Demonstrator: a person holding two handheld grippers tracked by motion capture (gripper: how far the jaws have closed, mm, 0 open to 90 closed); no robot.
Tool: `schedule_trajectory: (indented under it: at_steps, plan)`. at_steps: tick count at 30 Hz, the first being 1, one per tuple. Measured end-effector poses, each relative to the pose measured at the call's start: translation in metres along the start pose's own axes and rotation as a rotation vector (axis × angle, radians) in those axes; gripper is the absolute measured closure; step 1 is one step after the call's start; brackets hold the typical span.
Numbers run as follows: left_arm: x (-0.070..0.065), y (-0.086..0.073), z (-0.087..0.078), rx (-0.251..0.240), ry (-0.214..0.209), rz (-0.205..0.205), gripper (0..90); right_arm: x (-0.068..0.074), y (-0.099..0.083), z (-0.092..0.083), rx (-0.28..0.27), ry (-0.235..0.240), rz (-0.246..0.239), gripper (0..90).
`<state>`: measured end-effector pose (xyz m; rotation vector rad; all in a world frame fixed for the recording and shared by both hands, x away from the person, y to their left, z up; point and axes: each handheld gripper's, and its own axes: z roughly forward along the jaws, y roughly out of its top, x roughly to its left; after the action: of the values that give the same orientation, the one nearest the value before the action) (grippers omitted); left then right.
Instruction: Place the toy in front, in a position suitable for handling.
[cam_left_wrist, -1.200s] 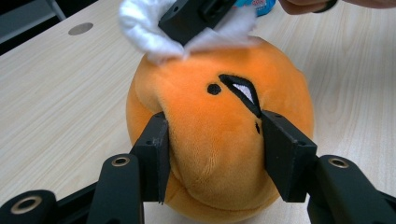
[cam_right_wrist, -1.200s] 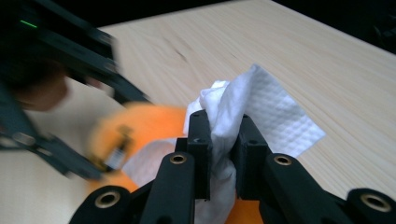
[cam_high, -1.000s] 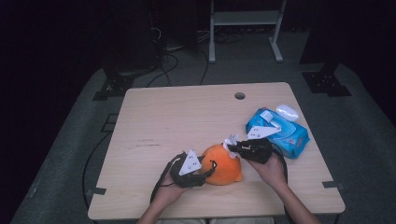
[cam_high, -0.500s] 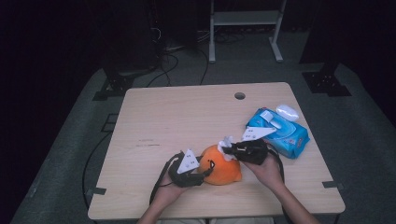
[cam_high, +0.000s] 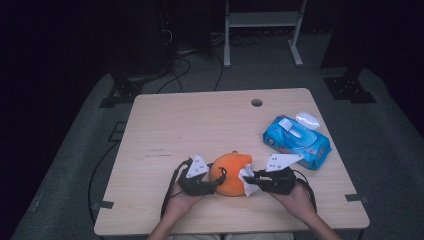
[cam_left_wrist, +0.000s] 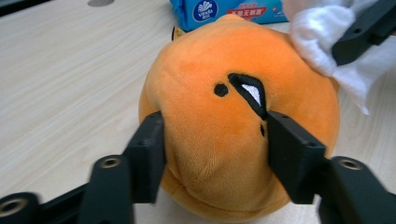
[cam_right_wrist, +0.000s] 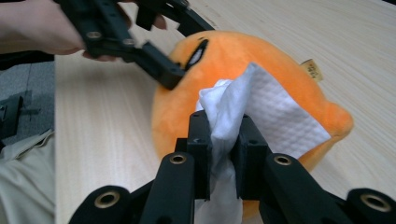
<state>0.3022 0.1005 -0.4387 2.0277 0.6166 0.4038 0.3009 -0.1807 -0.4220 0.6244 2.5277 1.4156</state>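
Tabletop: wipe (cam_right_wrist: 224, 116) between right-gripper (cam_right_wrist: 223, 140) jaws

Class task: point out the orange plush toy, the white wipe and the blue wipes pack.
orange plush toy (cam_left_wrist: 219, 140): left gripper view, front.
white wipe (cam_right_wrist: 275, 116): right gripper view, spread part.
blue wipes pack (cam_high: 300, 142): high view, top.

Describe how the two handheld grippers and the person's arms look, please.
Both the left gripper and the right gripper are black, each with two flat rectangular jaws on arms fixed by brass-coloured rivets. Each carries a pale grey three-cornered plate with small dark marks and trails a black cable. The forearms are bare, with no sleeves visible.
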Motion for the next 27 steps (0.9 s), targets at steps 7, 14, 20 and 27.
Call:
schedule_trajectory:
  at_steps: [7,14,20,27]
  plan:
    - [-0.006,0.006,-0.003,-0.044,0.017,0.091,22.6,-0.023,0.01,0.007,-0.038,-0.046,0.063,78.4]
    - [-0.007,0.002,0.009,0.031,0.072,0.116,17.1,-0.022,0.021,0.019,-0.056,-0.054,0.061,78.5]
    - [-0.003,0.001,0.008,0.039,0.06,0.098,29.8,-0.022,0.017,0.01,-0.053,-0.054,0.045,78.4]
    - [-0.001,0.001,0.008,0.047,0.069,0.089,32.3,-0.029,0.004,0.0,-0.044,-0.074,0.079,78.4]
